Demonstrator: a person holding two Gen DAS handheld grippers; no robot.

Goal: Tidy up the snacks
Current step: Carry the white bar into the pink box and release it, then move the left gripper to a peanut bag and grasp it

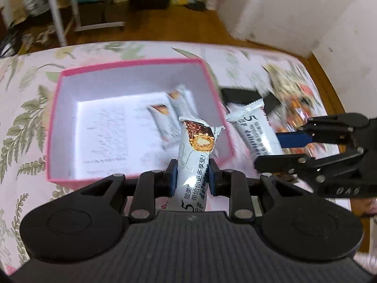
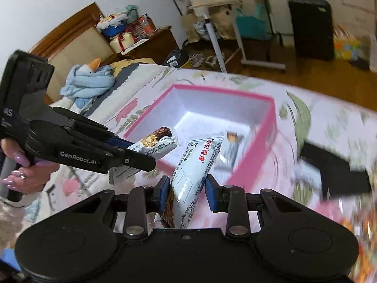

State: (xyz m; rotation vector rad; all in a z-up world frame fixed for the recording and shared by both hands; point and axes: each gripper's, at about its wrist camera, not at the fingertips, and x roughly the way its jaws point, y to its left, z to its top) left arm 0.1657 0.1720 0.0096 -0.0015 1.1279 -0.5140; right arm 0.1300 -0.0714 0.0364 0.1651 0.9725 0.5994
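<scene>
A pink box [image 1: 132, 63] with a white inside stands open on the flowered bed; it also shows in the right wrist view [image 2: 254, 162]. Two white snack bars [image 1: 165, 118] lie inside it. My left gripper [image 1: 192, 173] is shut on a white snack bar [image 1: 196, 155] held over the box's near right corner. My right gripper [image 2: 187, 192] is shut on another white snack bar [image 2: 198, 165] just outside the box's near wall. The right gripper and its bar [image 1: 256, 134] show at the right in the left wrist view. The left gripper with its bar [image 2: 153, 145] shows at the left in the right wrist view.
A black lid or tray [image 2: 334, 172] and a pile of orange snack packs [image 1: 294, 103] lie right of the box. A blue cloth [image 2: 87, 80] lies at the bed's head. A rolling table [image 2: 235, 23] and black bin [image 2: 311, 26] stand on the wood floor beyond.
</scene>
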